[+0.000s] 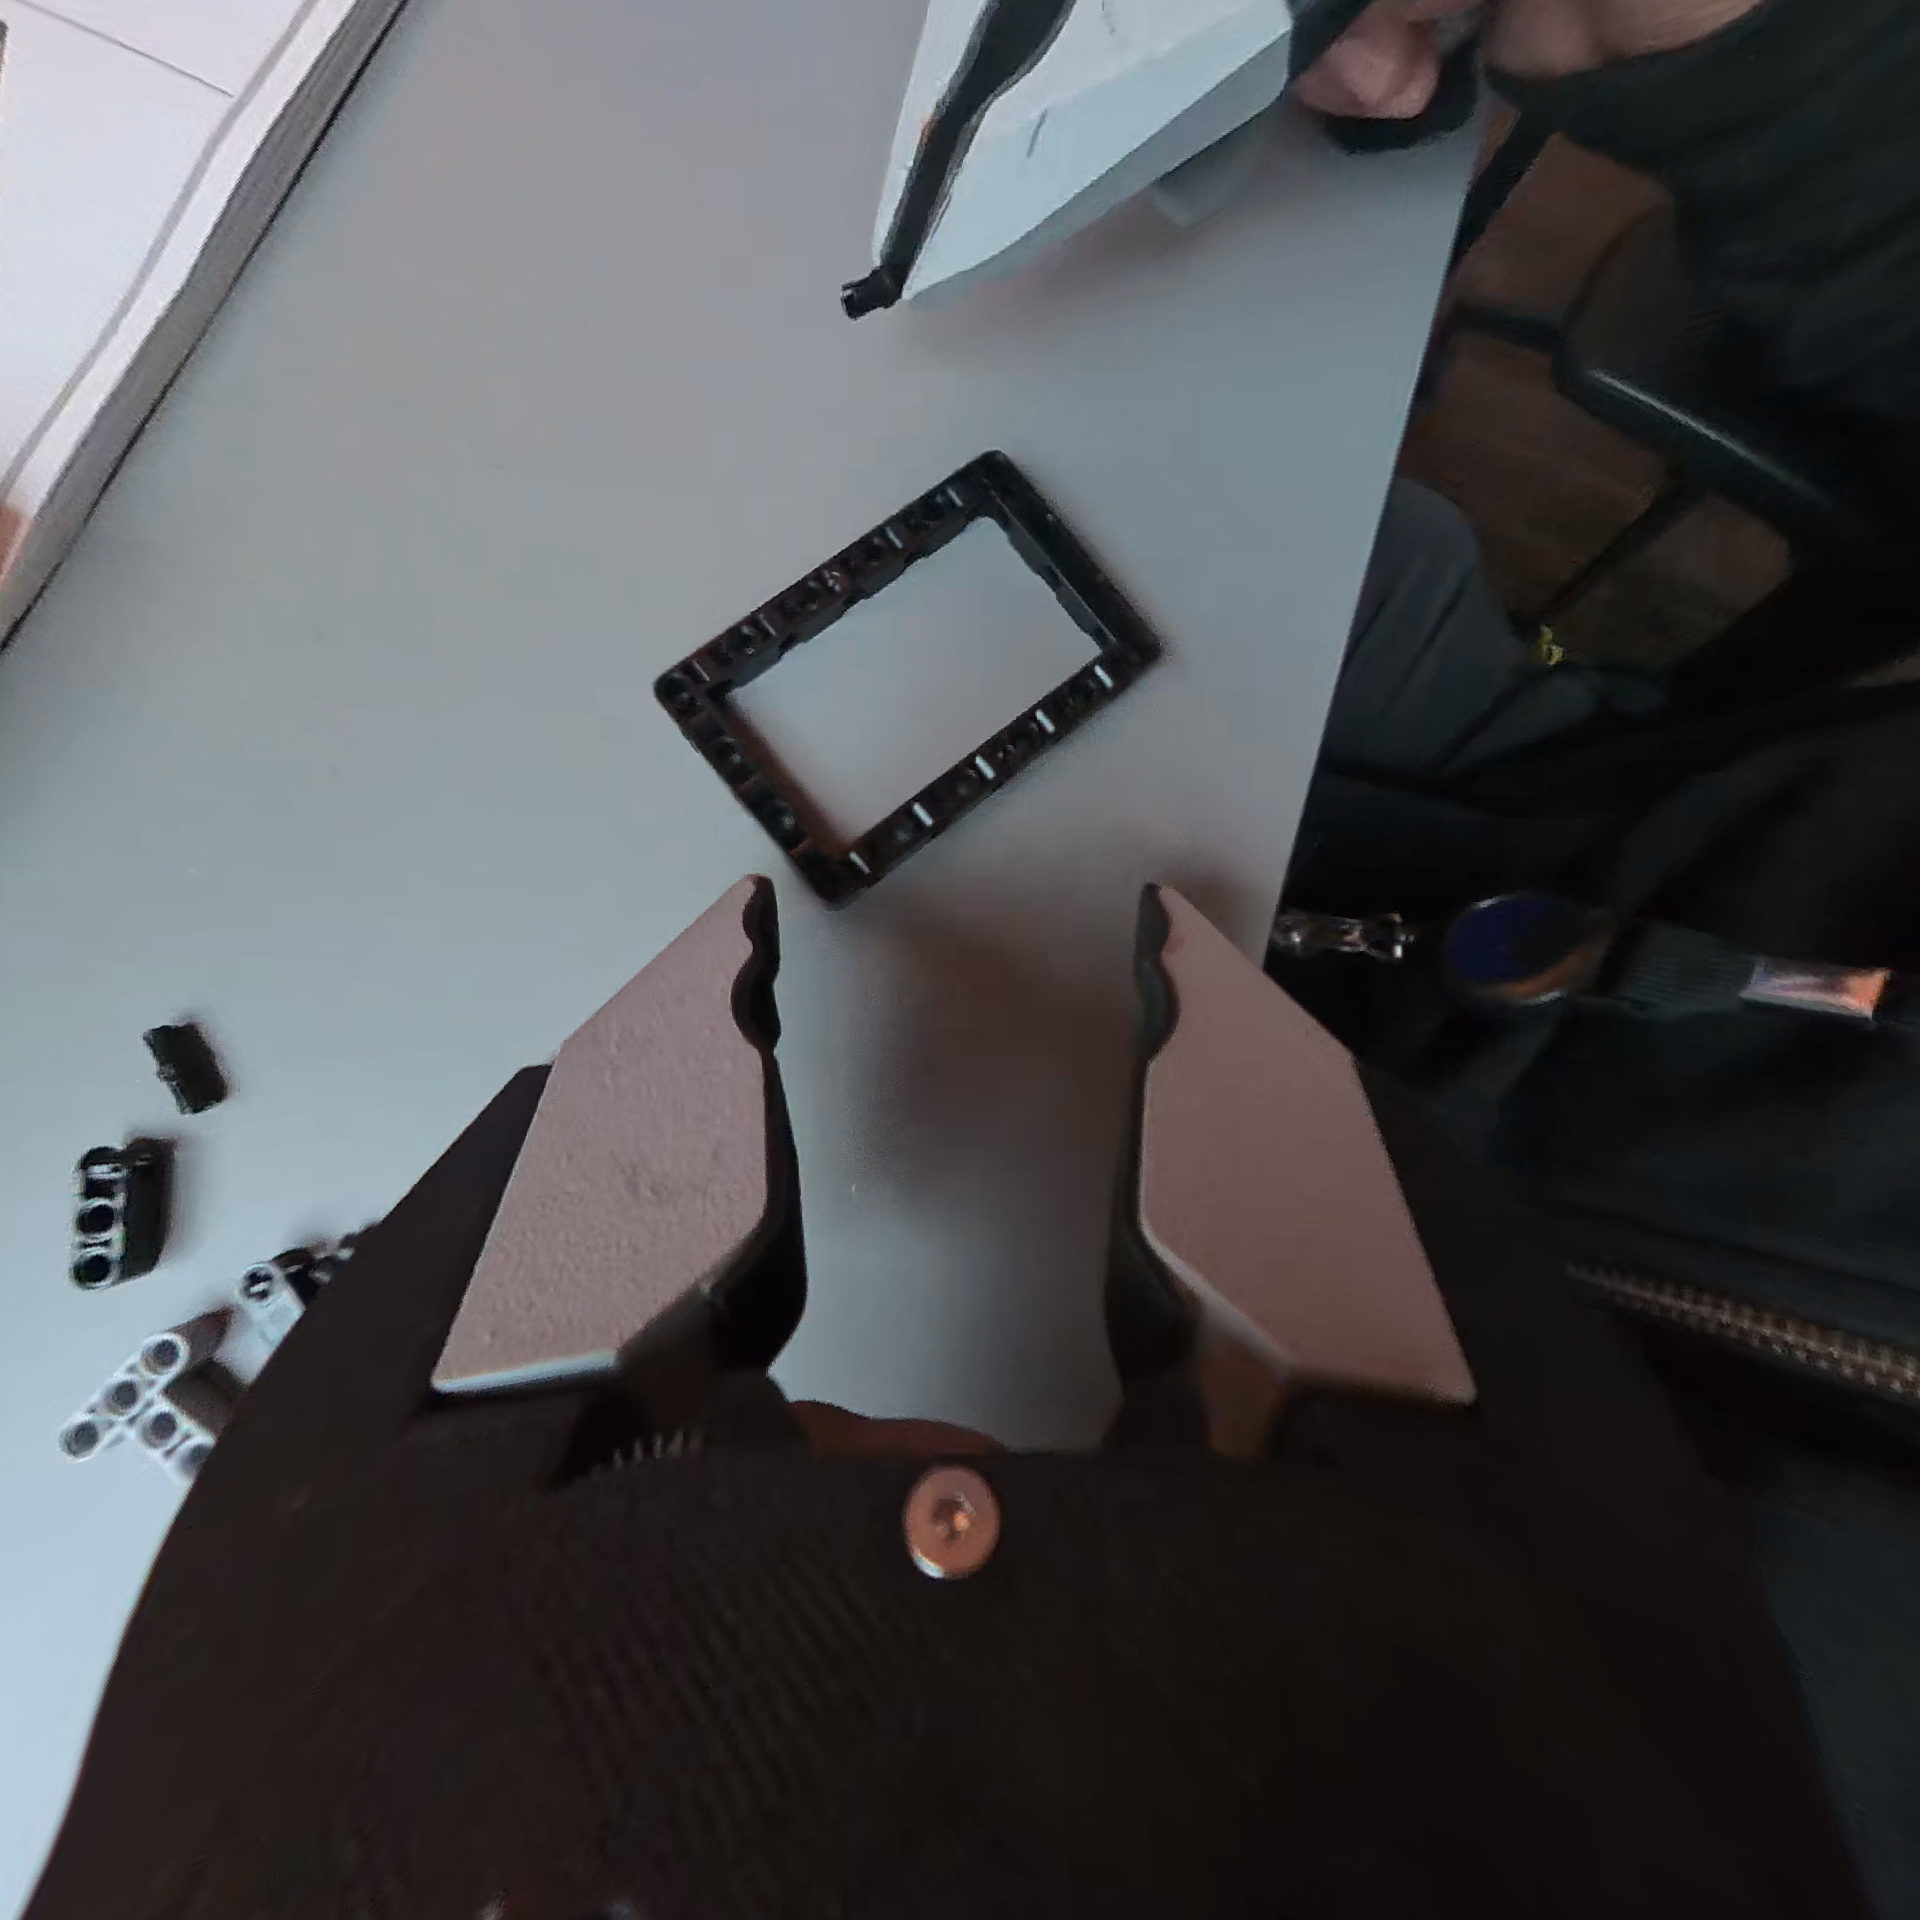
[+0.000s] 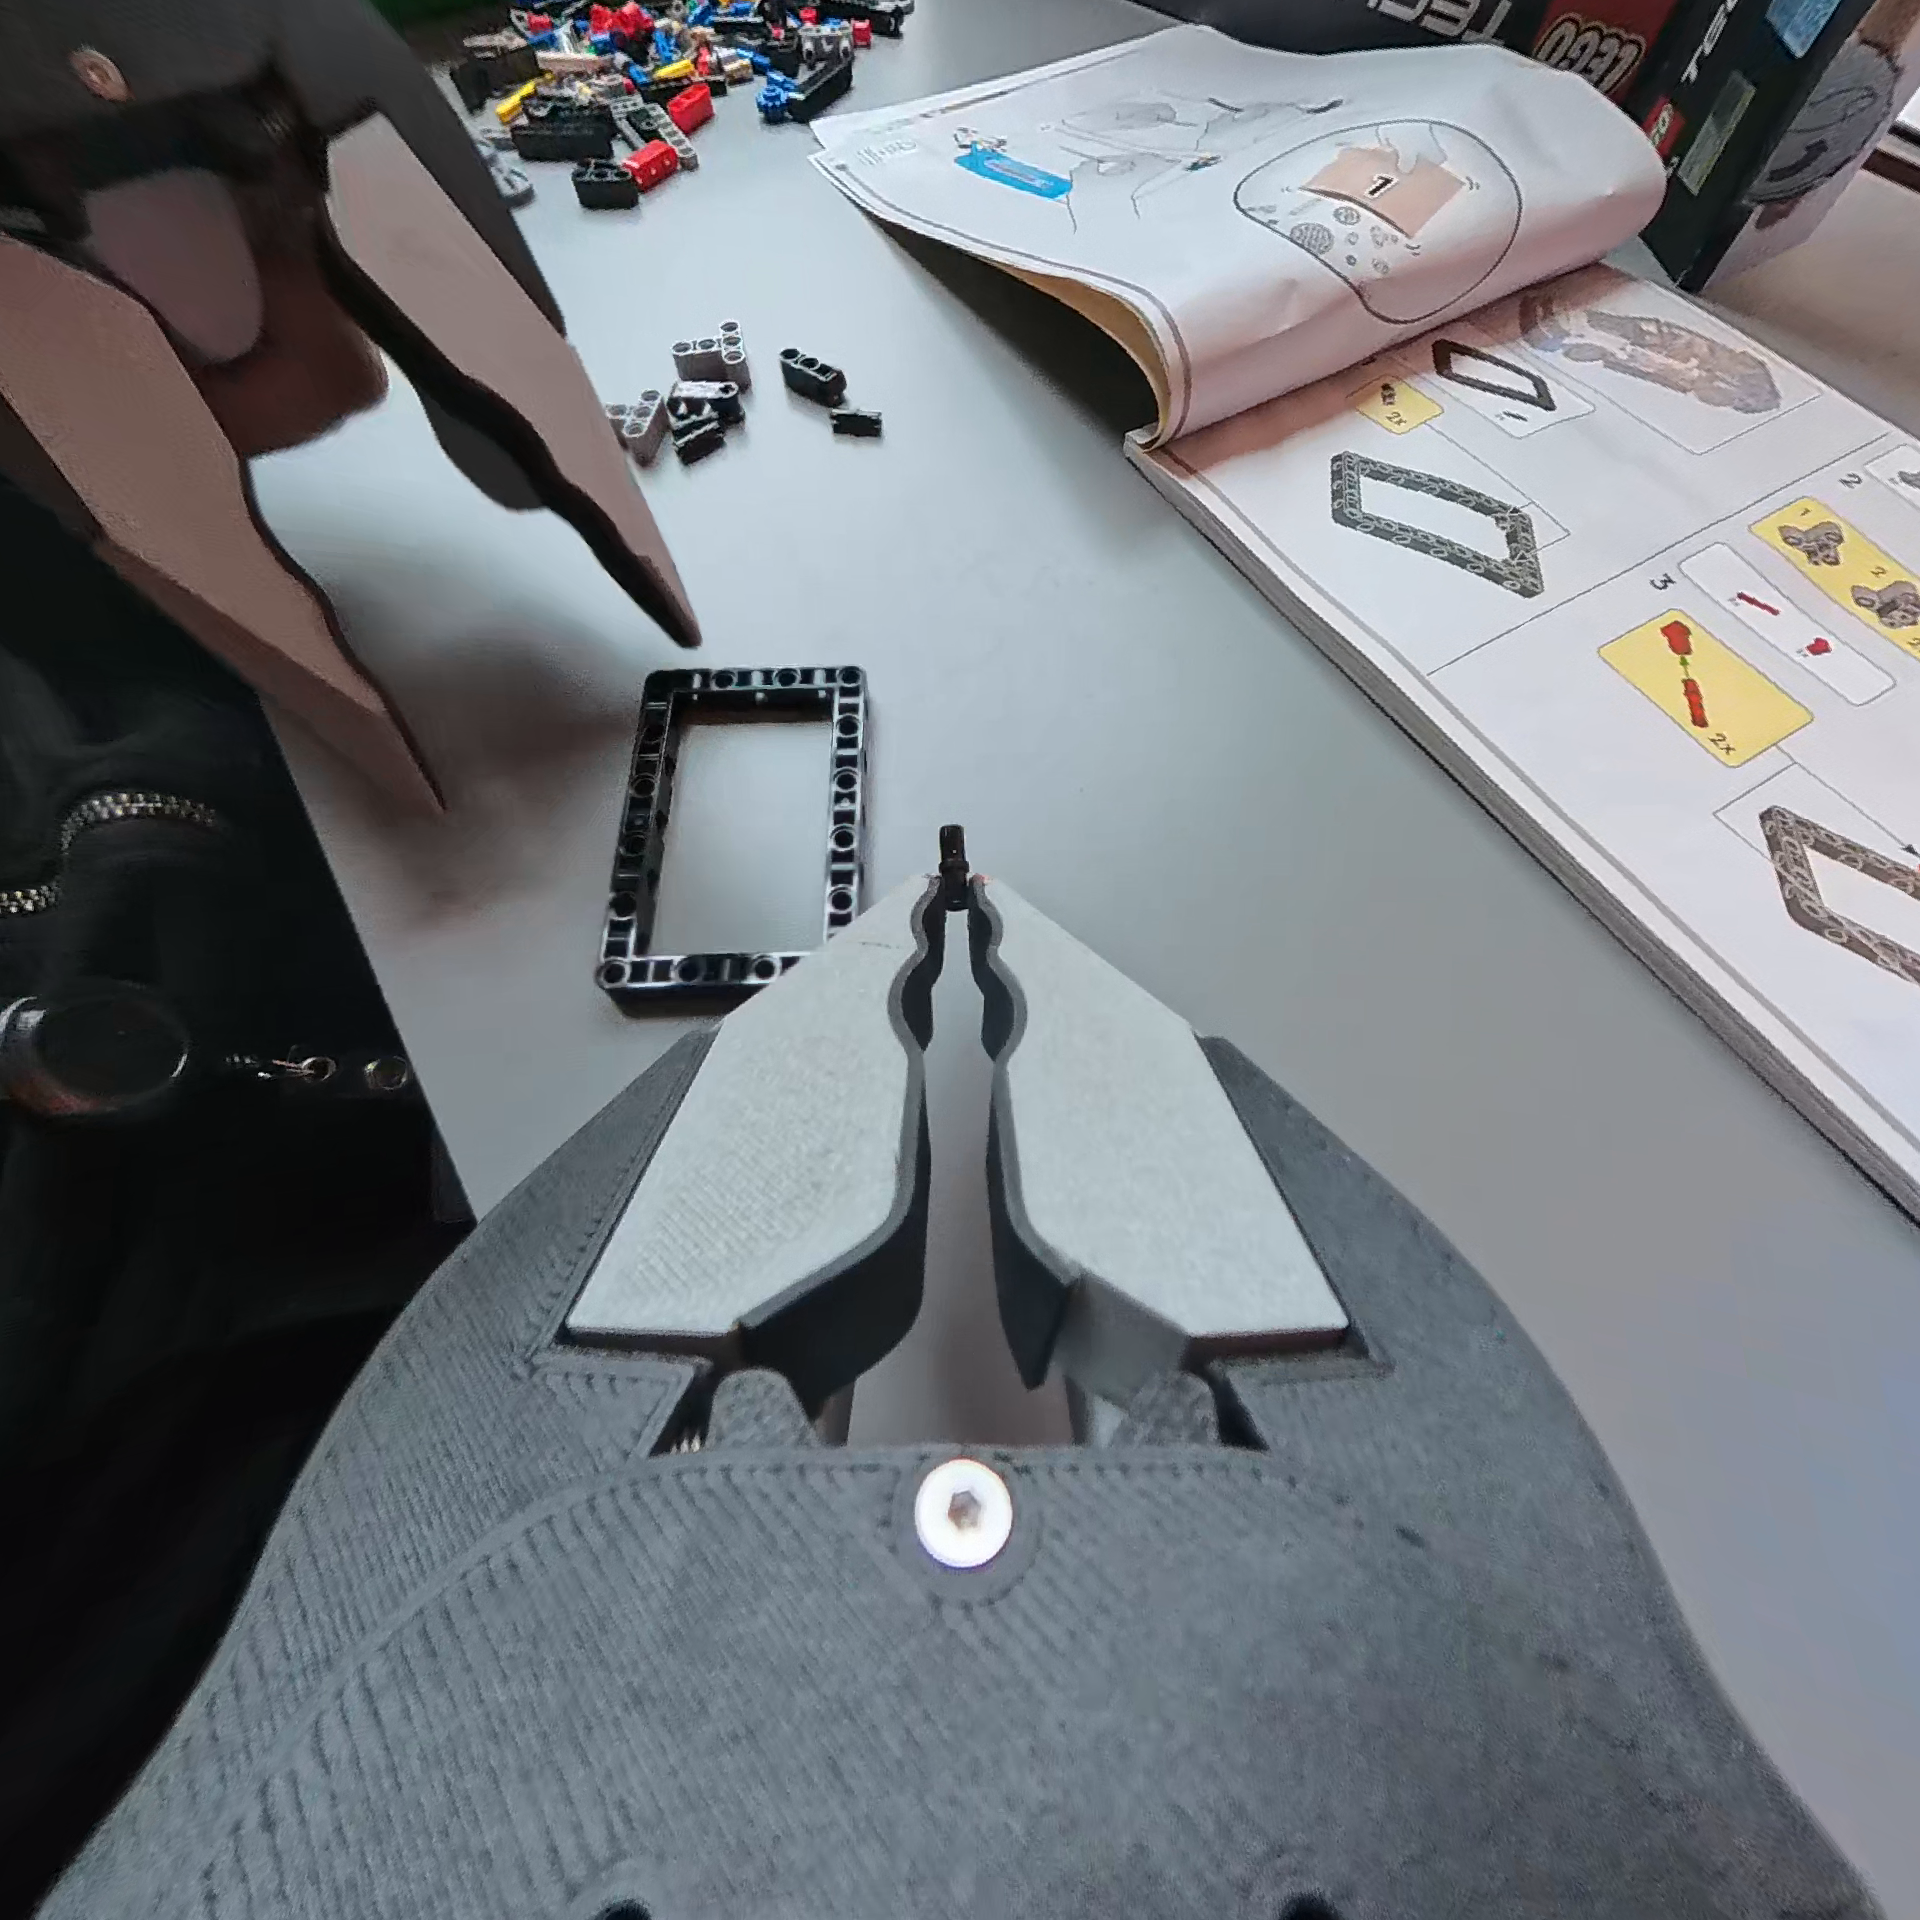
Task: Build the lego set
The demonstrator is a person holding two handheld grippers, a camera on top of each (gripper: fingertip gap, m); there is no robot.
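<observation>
Right fingers (image 2: 906, 1060): clenched on a small black pin (image 2: 952, 854), which sticks out past the tips of the right gripper (image 2: 951, 902).
Left fingers (image 1: 665, 1132): spread wide with nothing between them; the left gripper (image 1: 958, 935) hovers just short of the frame's near corner.
Frame location: the black rectangular frame (image 1: 906, 677) lies flat on the grey counter (image 1: 436, 540), near its edge, between the two grippers.
Pin location: held above the counter, just beside the frame's near corner in the right wrist view; whether it touches the frame cannot be told.
Progress: very early, in my judgement. The frame looks bare, with no pin seated that I can make out.
Left to do: seat this pin, then add the loose grey and black connectors (image 2: 717, 390) lying farther off, and much more from the pile of coloured bricks (image 2: 665, 83).
Guide: the instruction booklet (image 2: 1558, 540) lies open at the first steps on the right.
Pin axis: long axis runs along the fingers, free end pointing forward and away from the gripper.
Frame axis: long sides run roughly away from the right gripper, tilted slightly left; holes face upward.
</observation>
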